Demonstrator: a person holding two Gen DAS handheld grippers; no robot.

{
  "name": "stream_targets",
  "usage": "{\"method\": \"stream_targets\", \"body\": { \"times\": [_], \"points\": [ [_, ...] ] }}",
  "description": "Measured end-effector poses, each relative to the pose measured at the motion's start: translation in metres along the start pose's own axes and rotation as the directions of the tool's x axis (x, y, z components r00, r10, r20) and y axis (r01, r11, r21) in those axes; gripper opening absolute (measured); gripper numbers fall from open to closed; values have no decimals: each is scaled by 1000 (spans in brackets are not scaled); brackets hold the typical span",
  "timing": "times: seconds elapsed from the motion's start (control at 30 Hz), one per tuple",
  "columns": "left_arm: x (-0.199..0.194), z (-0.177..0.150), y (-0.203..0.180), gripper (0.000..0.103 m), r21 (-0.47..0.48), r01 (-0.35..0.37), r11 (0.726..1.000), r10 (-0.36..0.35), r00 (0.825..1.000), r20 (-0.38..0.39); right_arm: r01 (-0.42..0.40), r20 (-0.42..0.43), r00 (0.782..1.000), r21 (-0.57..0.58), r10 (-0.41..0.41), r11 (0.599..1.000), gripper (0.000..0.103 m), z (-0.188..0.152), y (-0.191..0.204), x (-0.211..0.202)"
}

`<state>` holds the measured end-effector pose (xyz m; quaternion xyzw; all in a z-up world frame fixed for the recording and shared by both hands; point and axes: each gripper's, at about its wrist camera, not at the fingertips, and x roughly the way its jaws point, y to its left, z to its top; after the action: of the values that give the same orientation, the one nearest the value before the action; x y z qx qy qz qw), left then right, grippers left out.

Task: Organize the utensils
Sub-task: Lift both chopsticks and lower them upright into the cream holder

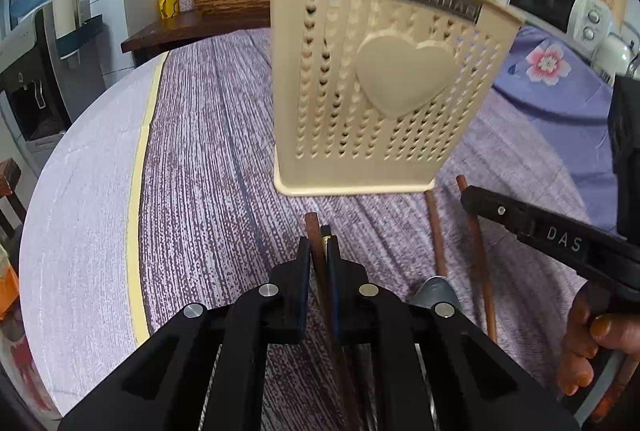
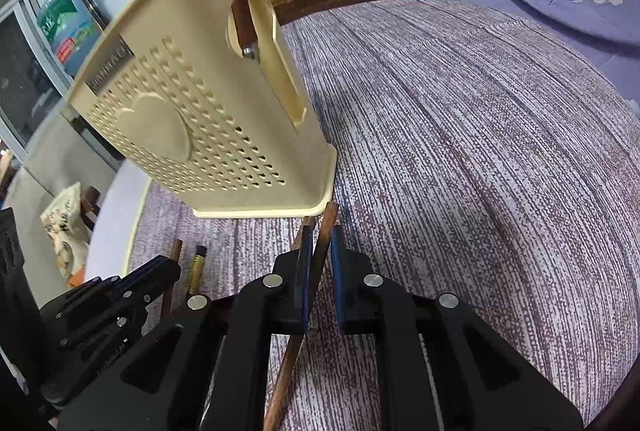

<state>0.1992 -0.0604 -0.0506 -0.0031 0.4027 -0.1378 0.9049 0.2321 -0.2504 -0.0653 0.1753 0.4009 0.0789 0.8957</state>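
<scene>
Chopsticks [image 1: 320, 255] pinched in left tool [image 1: 319, 243], brown chopstick [image 2: 320, 259] pinched in right tool [image 2: 319, 235], holder [image 1: 380, 79] just beyond

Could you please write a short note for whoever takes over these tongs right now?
Left tongs: shut on a brown wooden handle lying on the table.
Right tongs: shut on another brown handle.
Beige holder stands upright on the purple cloth, just beyond both tongs.
Done: some long-handled utensils already stand in the holder.
Left: lift both gripped utensils into the holder, then the black-and-gold stick and another brown stick on the cloth.
</scene>
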Motion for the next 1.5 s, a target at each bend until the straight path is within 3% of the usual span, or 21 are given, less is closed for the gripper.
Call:
{"method": "stream_targets", "body": {
  "times": [0.23,0.6,0.9,1.5],
  "points": [
    [-44,9,5,8,-50,76,996,-70,991,115,-136,96,986,-20,138,990,9,7,0,-45],
    [-120,20,-1,7,-31,140,990,-126,949,288,-247,249,920,-235,304,940,7,6,36,-149],
    [-159,22,-8,7,8,145,989,-138,918,373,-229,314,889,-327,333,917,7,1,51,-193],
    [-180,41,-14,7,53,134,990,-144,897,418,-205,335,876,-395,348,896,7,23,72,-211]
  ]
}}
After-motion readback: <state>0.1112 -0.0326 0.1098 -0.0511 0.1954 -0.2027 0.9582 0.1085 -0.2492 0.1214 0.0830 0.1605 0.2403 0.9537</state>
